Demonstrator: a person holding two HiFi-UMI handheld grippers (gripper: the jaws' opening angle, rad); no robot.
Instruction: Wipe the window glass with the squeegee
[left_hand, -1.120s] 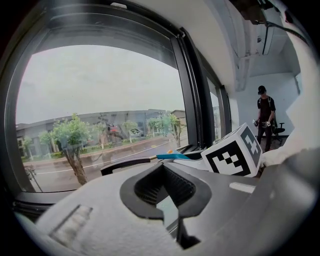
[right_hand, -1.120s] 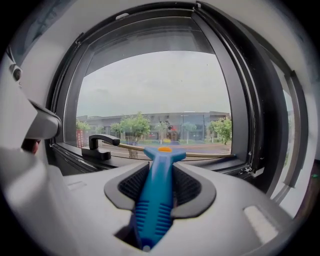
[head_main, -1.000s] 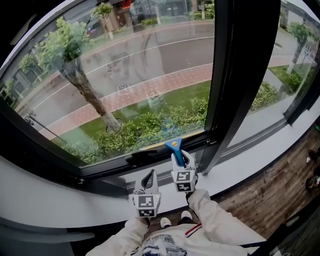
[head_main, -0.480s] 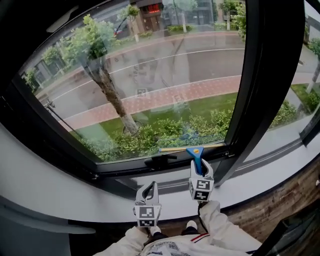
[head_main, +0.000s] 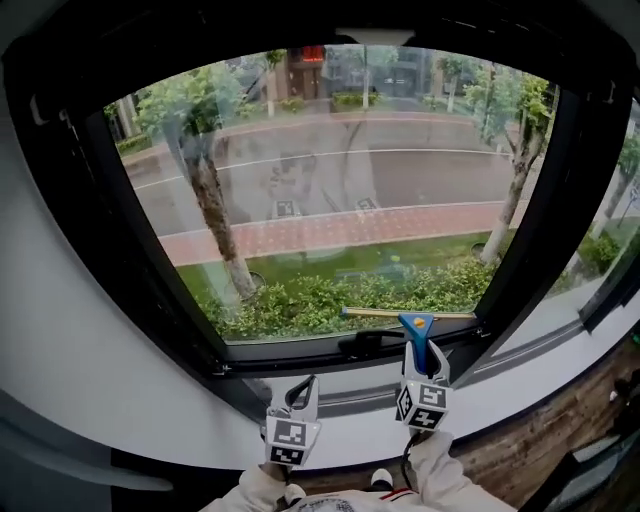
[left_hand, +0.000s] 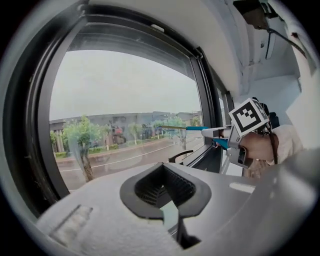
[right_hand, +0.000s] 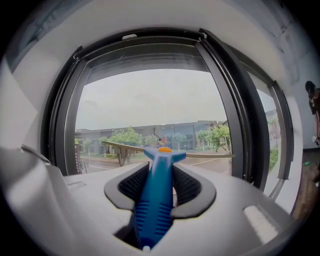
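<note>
Head view: we are holding the squeegee (head_main: 415, 328) low on the right of the window glass (head_main: 350, 200). The right gripper (head_main: 419, 370) is clenching its handle, and the left gripper (head_main: 300, 386) is closed empty. Tilting the blade risks streaks.

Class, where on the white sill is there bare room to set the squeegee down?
Bare sill left of the left gripper and right of the right gripper. Crowded around the grippers, below the window handle and squeegee.

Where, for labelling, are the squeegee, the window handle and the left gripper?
squeegee (right_hand: 155, 200): right gripper view, blue handle.
window handle (head_main: 366, 344): head view, black lever.
left gripper (head_main: 303, 386): head view, between fingertips.
</note>
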